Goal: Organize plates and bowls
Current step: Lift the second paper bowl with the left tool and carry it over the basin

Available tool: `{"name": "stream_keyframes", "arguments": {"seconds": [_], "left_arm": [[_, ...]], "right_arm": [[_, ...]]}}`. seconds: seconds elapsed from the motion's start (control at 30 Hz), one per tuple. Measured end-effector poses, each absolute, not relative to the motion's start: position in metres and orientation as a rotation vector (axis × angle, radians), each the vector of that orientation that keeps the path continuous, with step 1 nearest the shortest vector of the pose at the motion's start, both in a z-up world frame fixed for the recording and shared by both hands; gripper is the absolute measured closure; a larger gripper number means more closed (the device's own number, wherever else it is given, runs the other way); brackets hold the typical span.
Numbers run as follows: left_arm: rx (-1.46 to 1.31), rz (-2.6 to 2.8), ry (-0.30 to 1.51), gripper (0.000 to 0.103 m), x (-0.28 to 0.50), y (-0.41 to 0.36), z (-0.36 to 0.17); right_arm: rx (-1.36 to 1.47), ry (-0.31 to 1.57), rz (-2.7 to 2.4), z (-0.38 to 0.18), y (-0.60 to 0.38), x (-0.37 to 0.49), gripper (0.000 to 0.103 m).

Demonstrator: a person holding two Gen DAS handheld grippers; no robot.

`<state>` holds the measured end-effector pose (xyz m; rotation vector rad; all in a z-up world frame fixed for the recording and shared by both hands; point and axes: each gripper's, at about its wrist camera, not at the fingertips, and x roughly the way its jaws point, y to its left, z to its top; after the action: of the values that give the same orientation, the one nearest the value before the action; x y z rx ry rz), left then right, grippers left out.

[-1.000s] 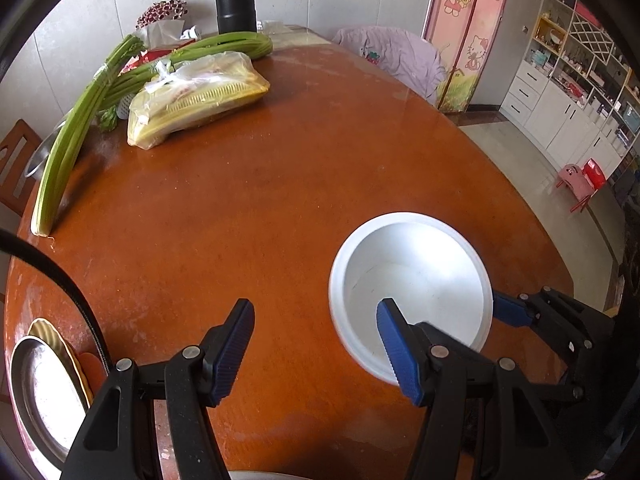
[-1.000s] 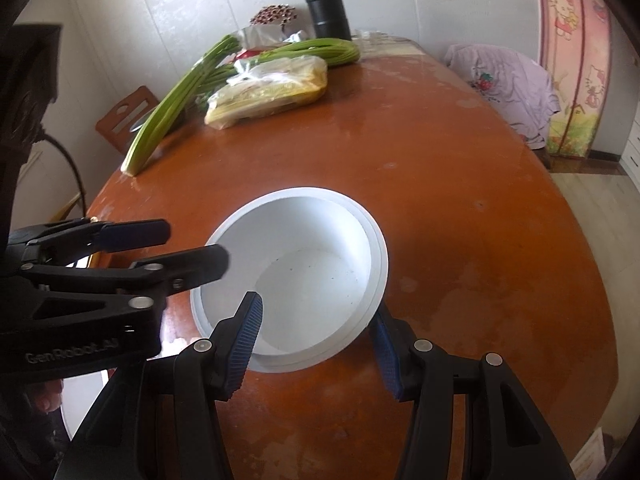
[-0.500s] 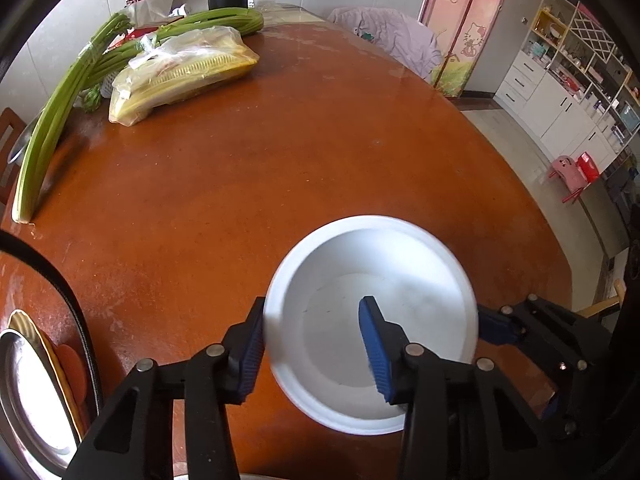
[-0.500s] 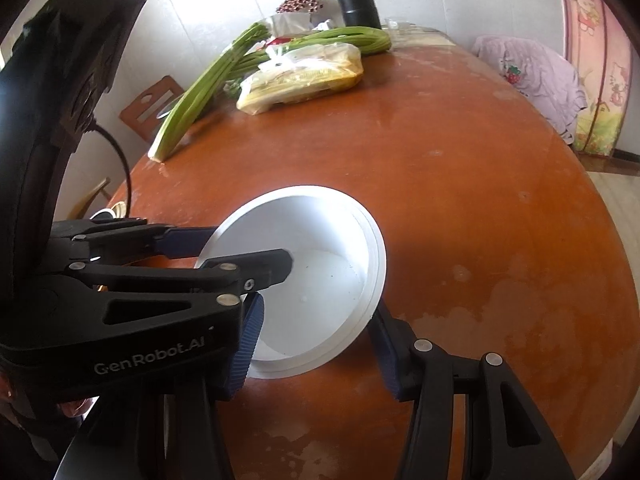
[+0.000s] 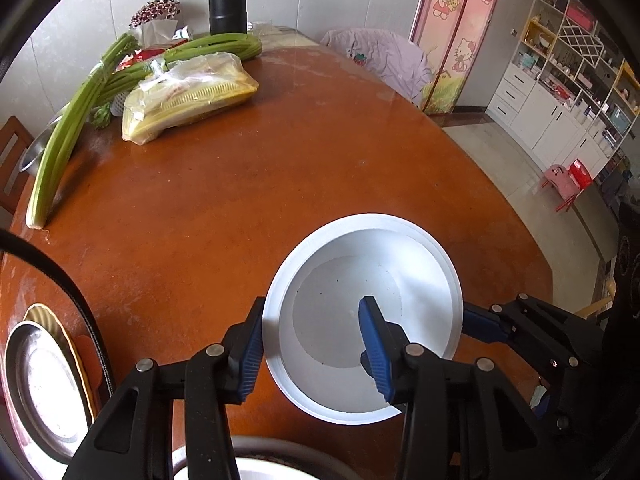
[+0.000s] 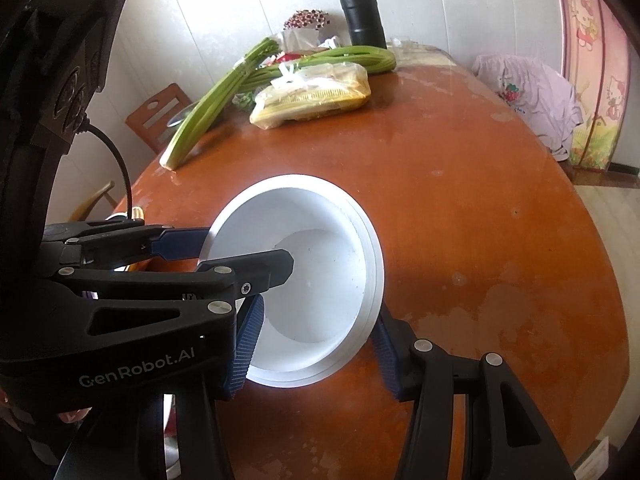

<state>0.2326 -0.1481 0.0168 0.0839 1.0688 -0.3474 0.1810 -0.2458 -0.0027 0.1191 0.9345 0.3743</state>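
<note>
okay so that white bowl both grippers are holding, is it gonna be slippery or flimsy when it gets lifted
The white bowl looks rigid, probably plastic or melamine: its stepped rim holds a clean round under both grips. Its glossy wall could slip between the pads. The left gripper and right gripper each pinch only one side of the wall, so it may tilt.

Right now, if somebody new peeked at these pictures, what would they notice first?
First, the big white round bowl near the front of the shiny orange-brown wooden table, with the left gripper and the right gripper each pinching a side of its rim between blue-padded fingers. Next, the long green celery stalks and the clear plastic bag of yellow food at the table's far left, beside a tall black flask.
</note>
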Motion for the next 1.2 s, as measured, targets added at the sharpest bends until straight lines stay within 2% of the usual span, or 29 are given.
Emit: {"name": "stream_keyframes", "arguments": {"seconds": [1.2], "left_arm": [[0.038,-0.304,0.903,0.055,0.154,-0.087,0.07]], "right_arm": [[0.023,0.8,0.427,0.052,-0.193,0.109,0.048]]}}
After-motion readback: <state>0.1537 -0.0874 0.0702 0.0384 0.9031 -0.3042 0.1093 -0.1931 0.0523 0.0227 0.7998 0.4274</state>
